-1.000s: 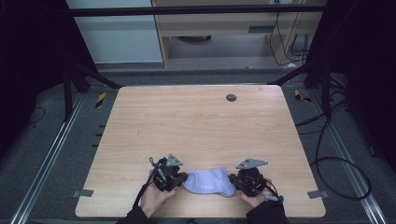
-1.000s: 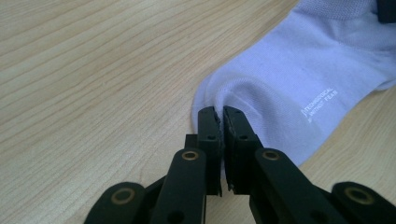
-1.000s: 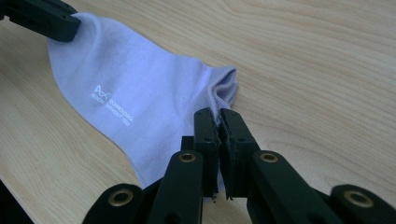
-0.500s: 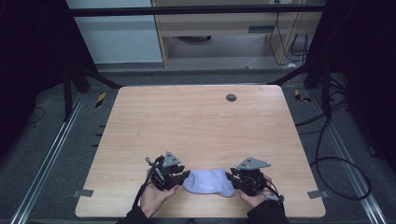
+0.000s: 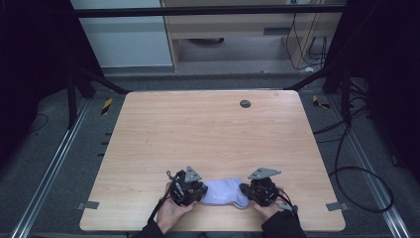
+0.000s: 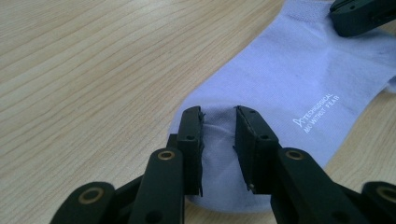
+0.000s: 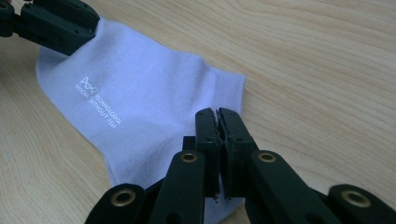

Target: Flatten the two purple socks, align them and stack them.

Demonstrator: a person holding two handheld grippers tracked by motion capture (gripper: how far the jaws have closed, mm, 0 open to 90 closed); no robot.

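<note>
While the sock (image 5: 224, 192) lies flat at the near edge of the surface (image 5: 208, 134), the right tool (image 7: 218, 122) pinches one end and the left tool (image 6: 218, 122), jaws just narrowing but apart astride the other end, likely must close next.

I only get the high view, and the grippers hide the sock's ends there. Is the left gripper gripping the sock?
Observer: Not yet. The left gripper has its jaws apart around a ridge of sock. They have just been closing.
Operator: And the right one?
Observer: The right gripper is shut on the sock's ribbed edge.
Operator: Any marking on the sock?
Observer: Yes, small white lettering on the upper face, between the two grippers.
</note>
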